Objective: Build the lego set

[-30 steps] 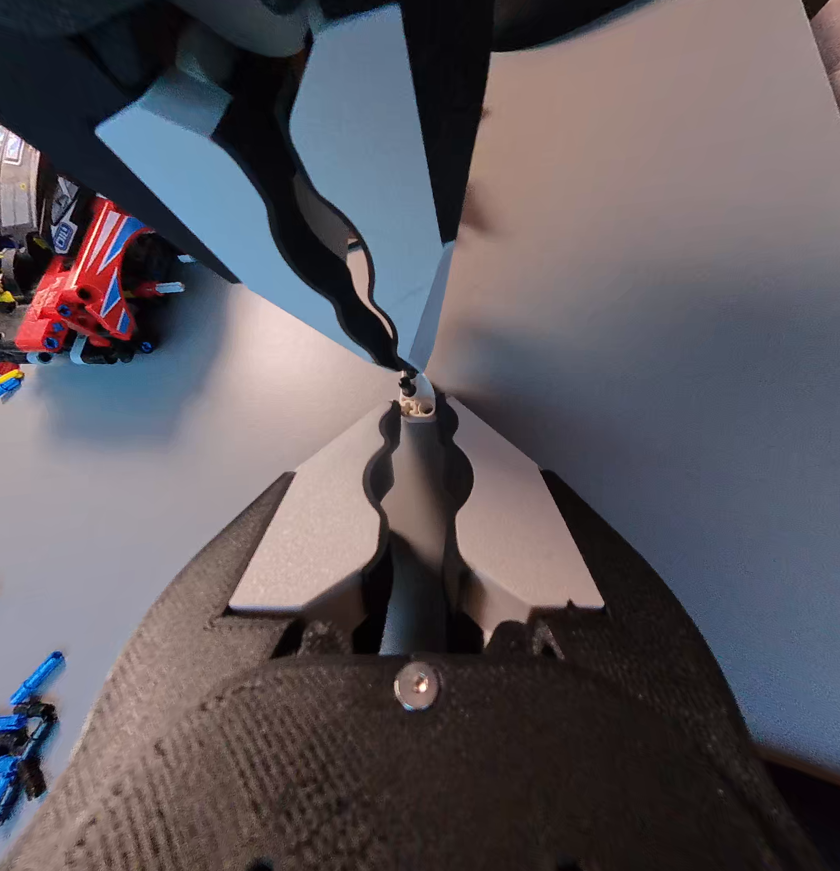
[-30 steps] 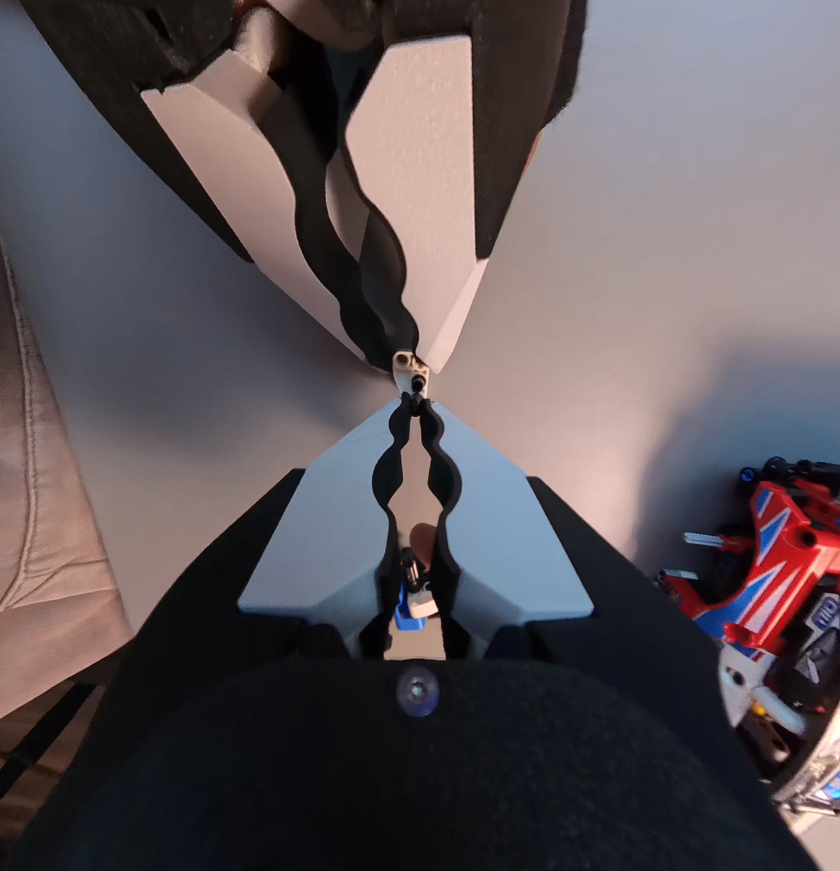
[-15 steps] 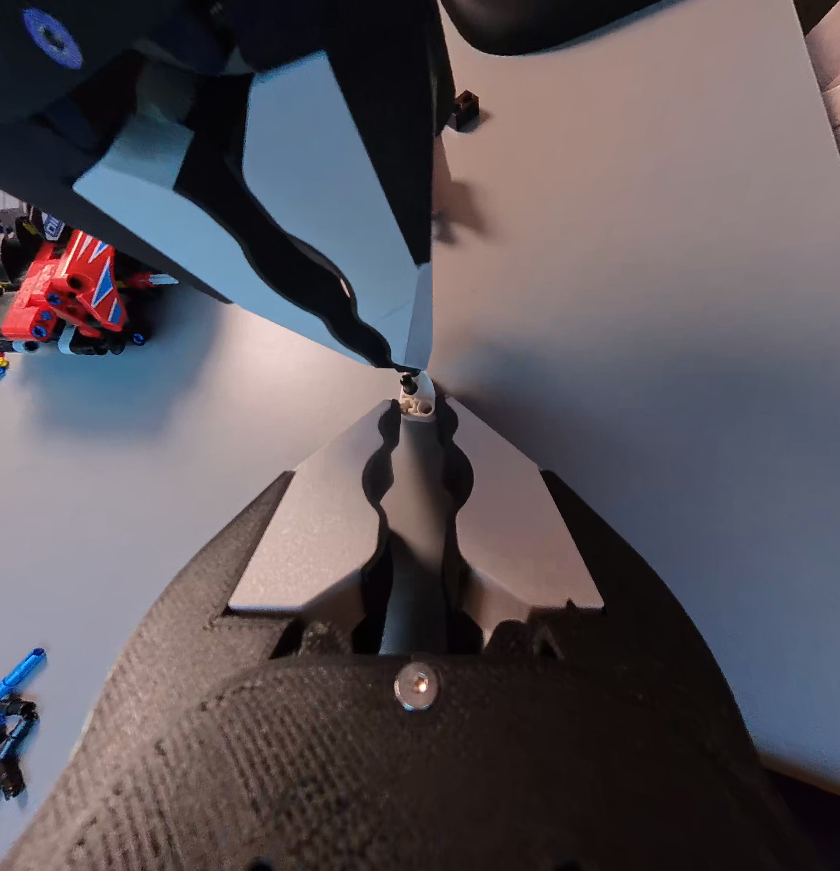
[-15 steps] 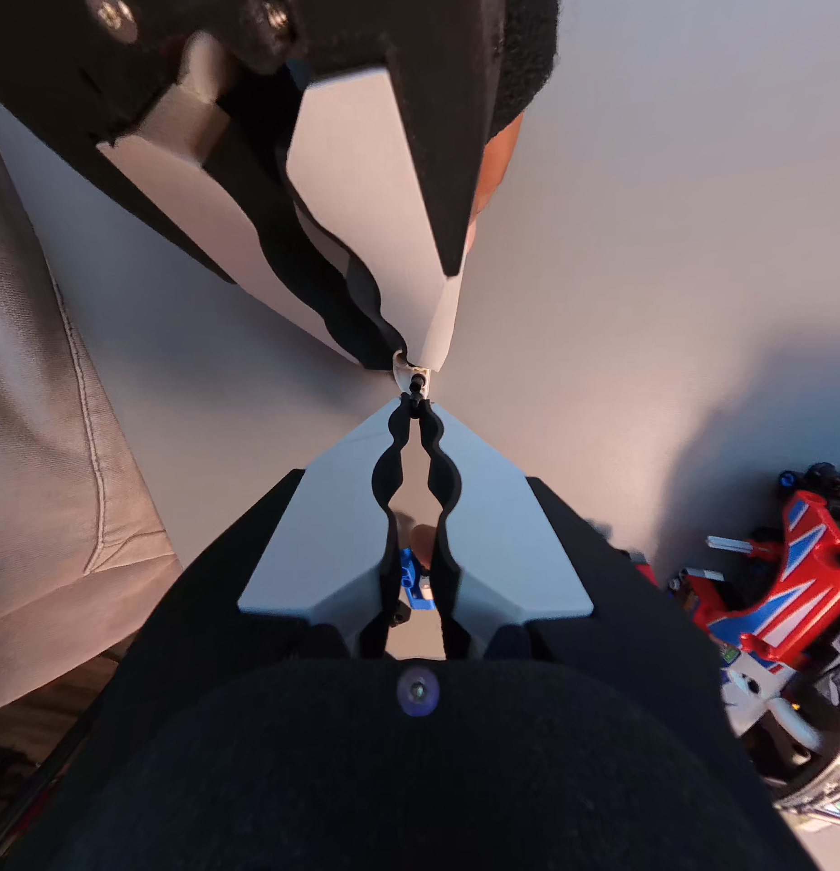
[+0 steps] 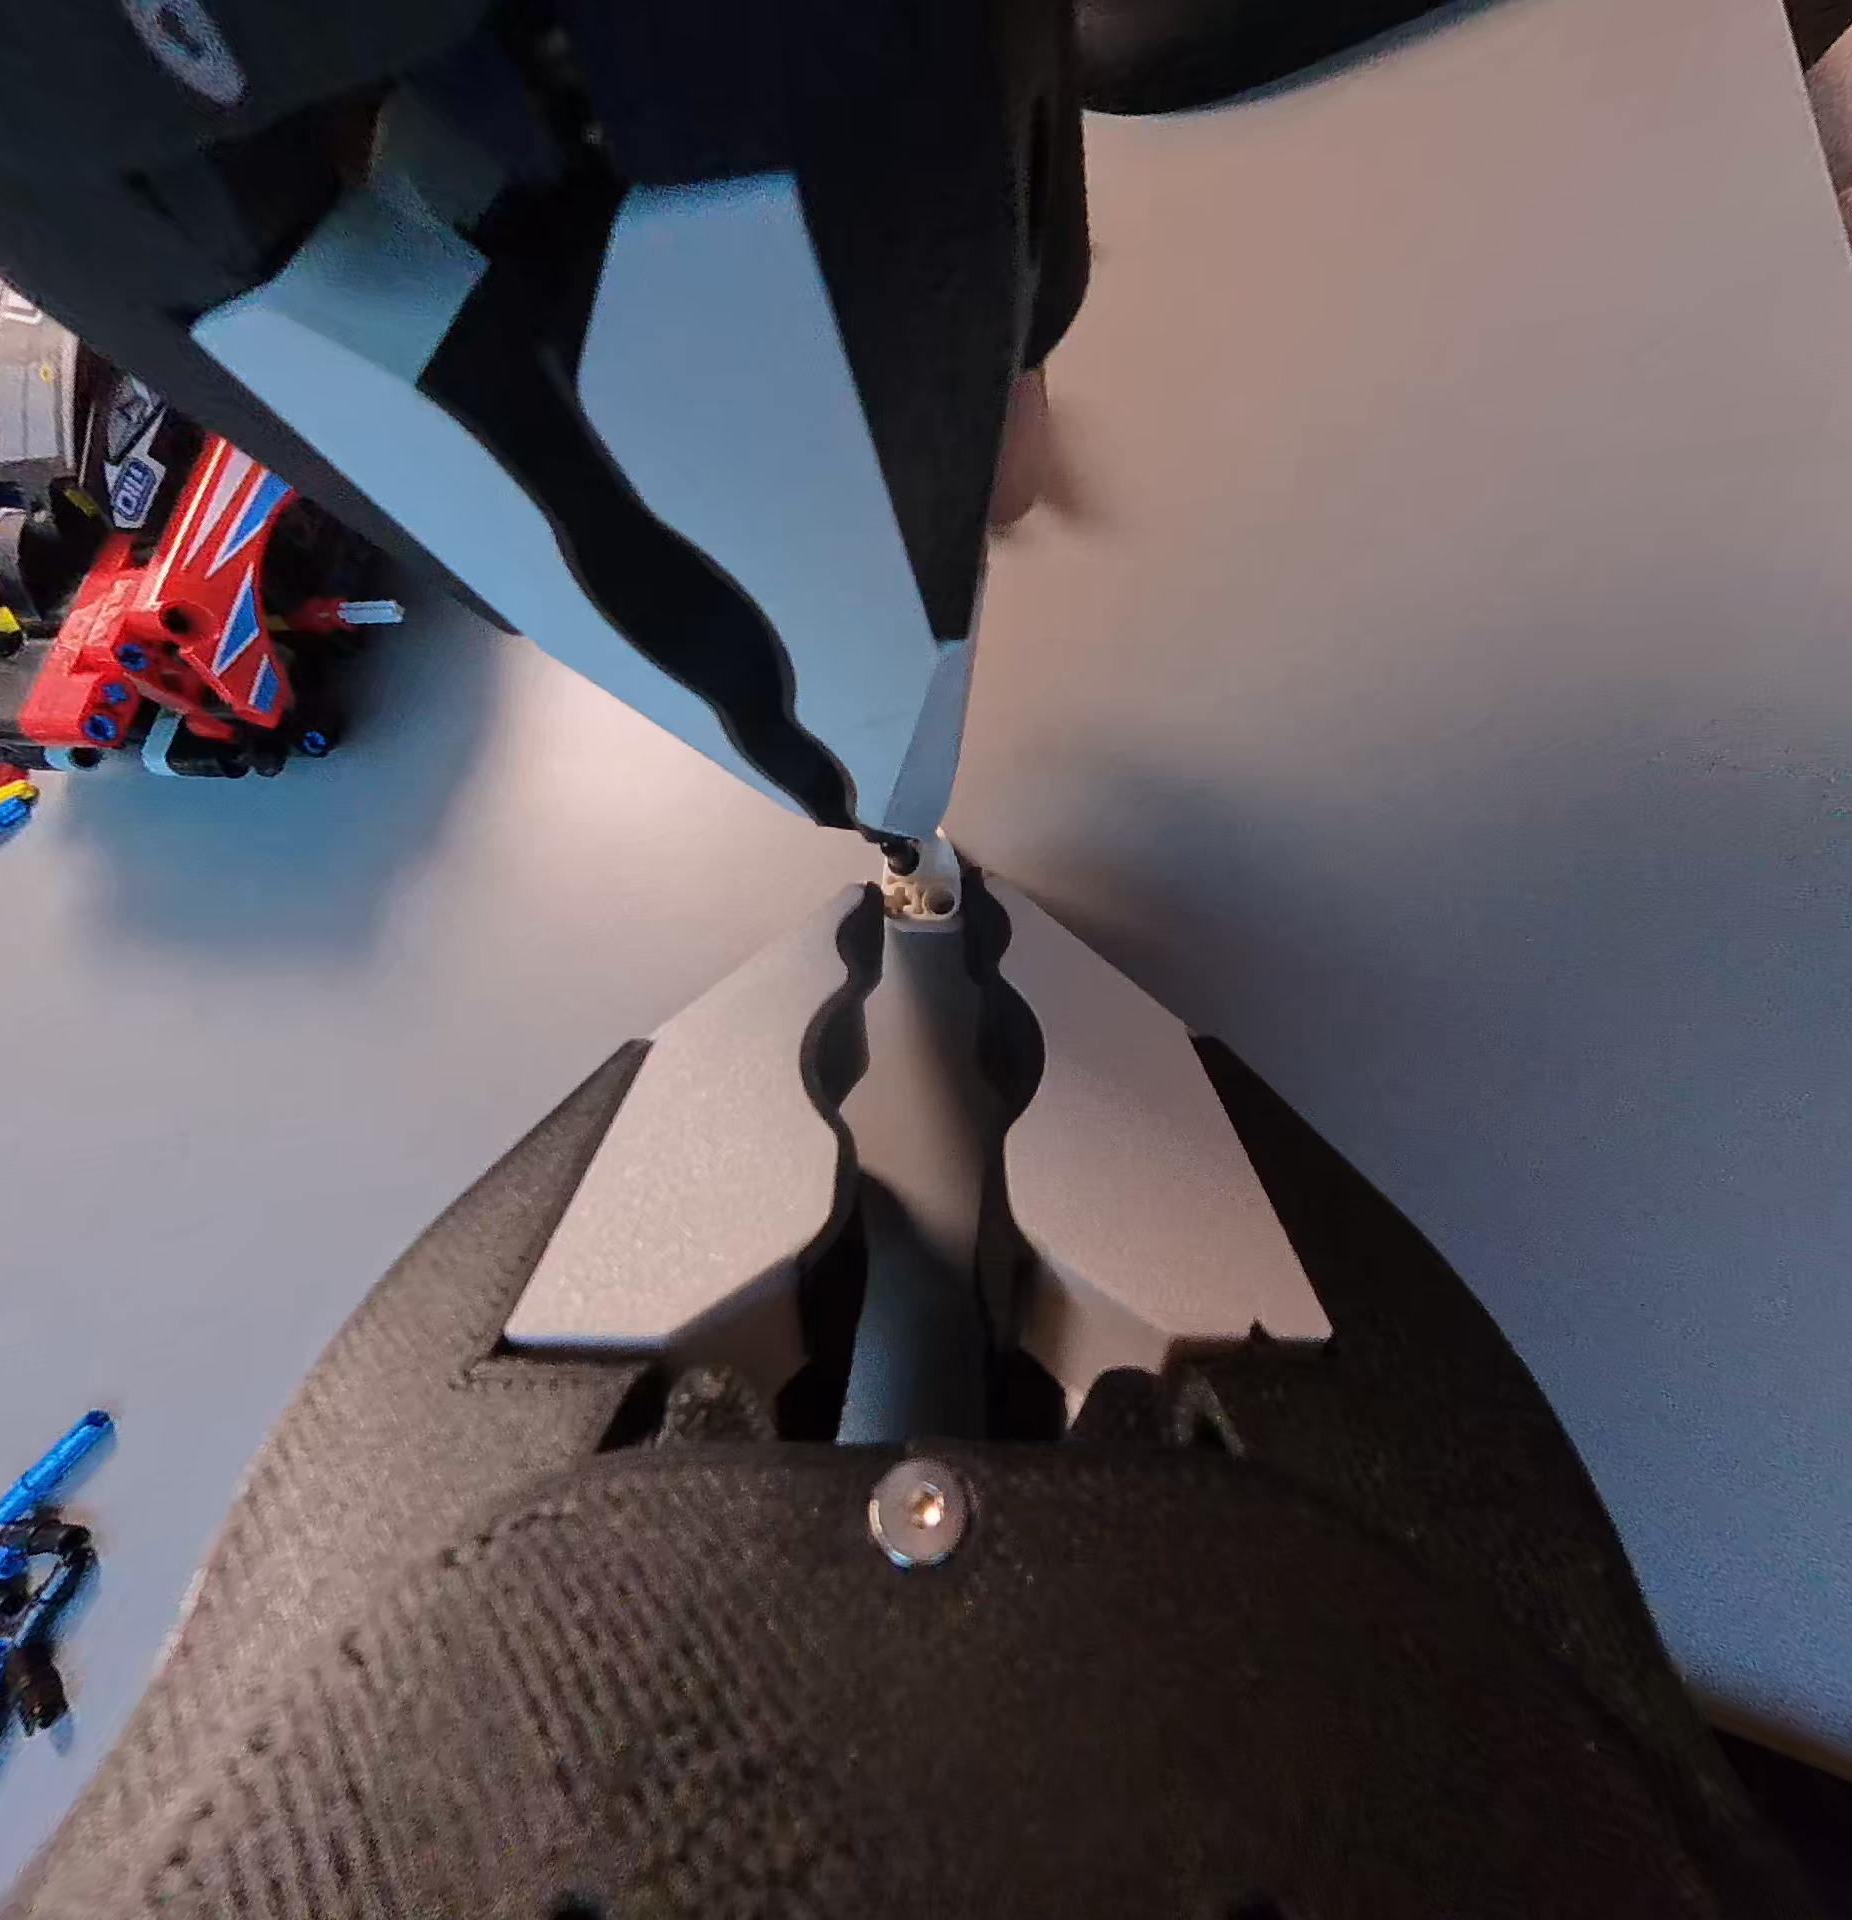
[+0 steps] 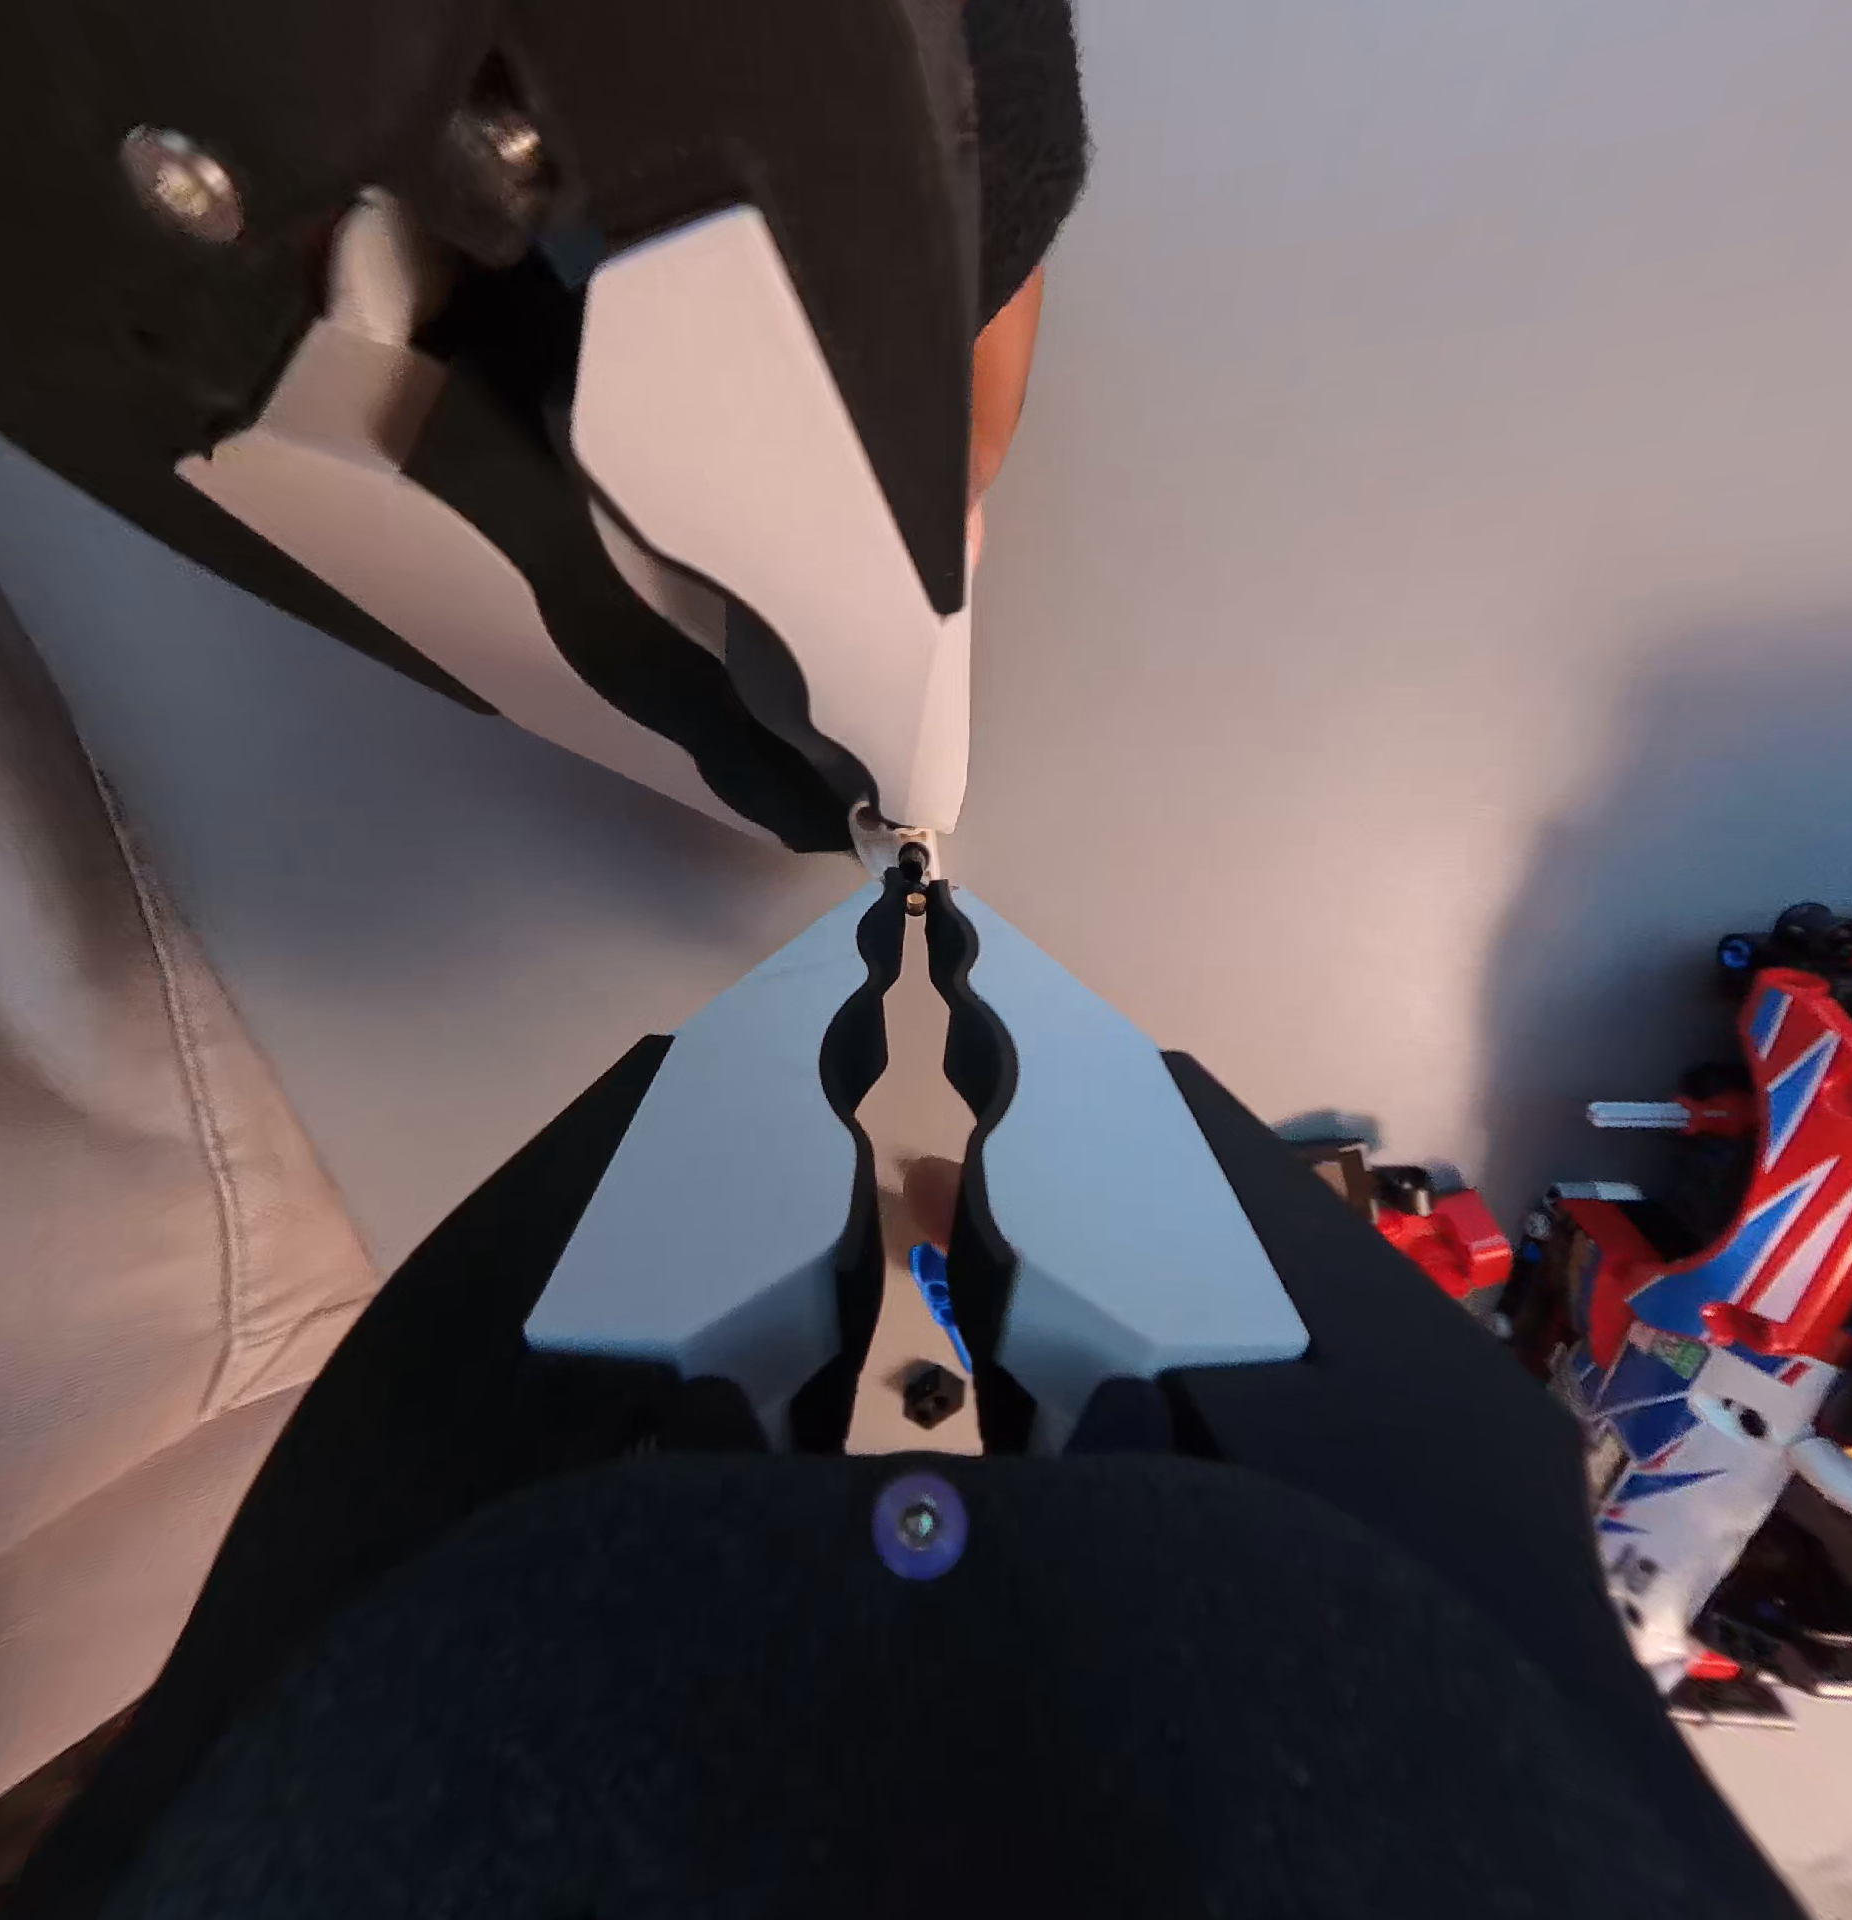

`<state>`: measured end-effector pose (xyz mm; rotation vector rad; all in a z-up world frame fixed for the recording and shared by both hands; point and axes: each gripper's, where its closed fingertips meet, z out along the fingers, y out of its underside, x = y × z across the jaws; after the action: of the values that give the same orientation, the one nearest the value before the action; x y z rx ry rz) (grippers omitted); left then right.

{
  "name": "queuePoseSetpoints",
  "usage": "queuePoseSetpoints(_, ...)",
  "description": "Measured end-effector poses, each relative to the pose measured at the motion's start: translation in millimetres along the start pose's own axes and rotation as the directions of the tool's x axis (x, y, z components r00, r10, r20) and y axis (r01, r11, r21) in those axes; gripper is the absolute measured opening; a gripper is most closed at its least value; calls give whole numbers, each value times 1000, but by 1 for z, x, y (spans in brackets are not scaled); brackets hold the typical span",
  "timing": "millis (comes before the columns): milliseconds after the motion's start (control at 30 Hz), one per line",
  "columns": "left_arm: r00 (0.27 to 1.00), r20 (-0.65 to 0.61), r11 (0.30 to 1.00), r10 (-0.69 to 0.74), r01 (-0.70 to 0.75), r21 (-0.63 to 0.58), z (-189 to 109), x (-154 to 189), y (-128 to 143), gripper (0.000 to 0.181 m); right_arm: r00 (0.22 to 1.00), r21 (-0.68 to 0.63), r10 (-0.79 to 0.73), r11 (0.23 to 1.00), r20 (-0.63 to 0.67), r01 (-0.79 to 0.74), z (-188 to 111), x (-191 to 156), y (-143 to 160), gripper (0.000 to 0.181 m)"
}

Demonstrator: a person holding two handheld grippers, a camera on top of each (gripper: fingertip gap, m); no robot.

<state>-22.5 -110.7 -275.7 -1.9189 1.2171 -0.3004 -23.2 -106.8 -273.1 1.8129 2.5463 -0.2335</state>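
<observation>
Lego connector: a small white plastic piece with holes (image 5: pixel 924 896), pinched at the very tips of the left gripper (image 5: pixel 924 902), held up over the pale grey table (image 5: pixel 1421 831) near its middle, well clear of the surface.
Black pin: a tiny black plastic peg (image 6: pixel 911 860), nipped in the tips of the right gripper (image 6: pixel 911 902), its free end meeting a hole in the white piece.
Why tip to tip: the two grippers face each other so the peg lines up with the hole; I judge a push-fit is under way, not yet seated.
Red model: the part-built red, white and blue car (image 5: pixel 163 644) sits towards the table's edge, out of the working space.
Spare parts: loose blue pieces (image 5: pixel 28 1538) lie near another edge, likely waiting their turn.
Risk: such a slight grip could let the peg twist aside.
</observation>
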Motion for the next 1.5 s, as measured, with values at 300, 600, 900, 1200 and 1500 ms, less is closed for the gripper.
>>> queuePoseSetpoints(300, 1000, 10, 1000, 16, -16, -5, 0, 1, 0, 13, 992, 17, -121, 992, -40, 122, 0, 1, 0, 1)
queuePoseSetpoints(600, 1000, 1, 1000, 9, -9, 3, 0, 2, 0, 13, 995, 46, -104, 993, -2, 104, 0, 1, 2, 2)
queuePoseSetpoints(900, 1000, -8, 1000, -13, 13, 8, 0, 2, 0, 13, 995, 90, -102, 991, 16, 100, 0, -1, 0, 3)
queuePoseSetpoints(1200, 1000, -12, 1000, -20, 20, 8, 0, 2, 0, 14, 989, 153, -149, 977, -17, 150, -1, -4, 0, 15)
queuePoseSetpoints(1500, 1000, -14, 1000, -24, 24, 8, 0, 1, 1, 14, 988, 195, -135, 970, -76, 147, -2, 0, 1, 2)
